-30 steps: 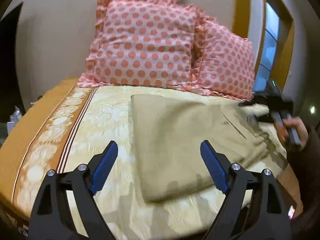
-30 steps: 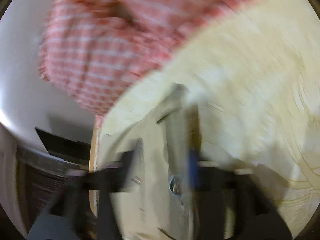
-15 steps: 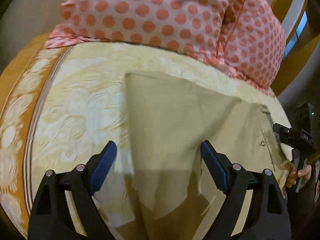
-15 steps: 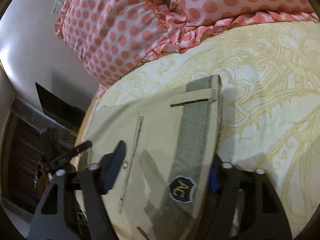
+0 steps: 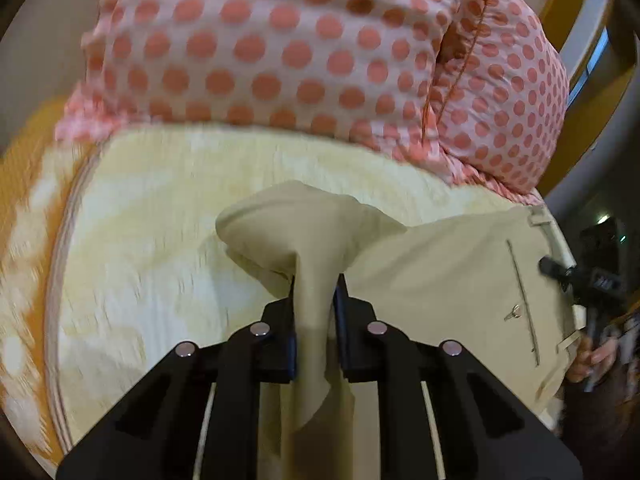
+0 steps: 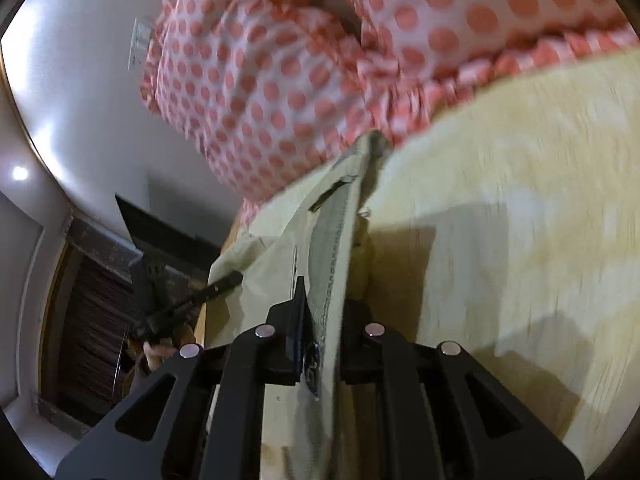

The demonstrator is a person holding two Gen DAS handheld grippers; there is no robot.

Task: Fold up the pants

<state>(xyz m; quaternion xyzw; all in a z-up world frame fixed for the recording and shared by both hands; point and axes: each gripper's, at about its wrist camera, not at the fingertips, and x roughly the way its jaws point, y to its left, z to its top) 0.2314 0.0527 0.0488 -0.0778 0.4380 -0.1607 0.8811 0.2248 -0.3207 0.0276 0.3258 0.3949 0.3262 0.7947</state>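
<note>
On the bed [image 5: 132, 248], before the polka-dot pillows [image 5: 280, 48], the khaki pants [image 5: 448, 276] lay partly lifted, the left claw [image 5: 314, 292] clamped on a bunched fold of leg fabric while the right claw [image 6: 324, 304] pinched the grey-lined waistband [image 6: 334, 240] edge.

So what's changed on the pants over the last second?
Both grippers went from open to shut on the pants: the left gripper has bunched and lifted the folded end, and the right gripper has clamped the waistband and raised it. The polka-dot pillows and the yellow bedspread stayed put.
</note>
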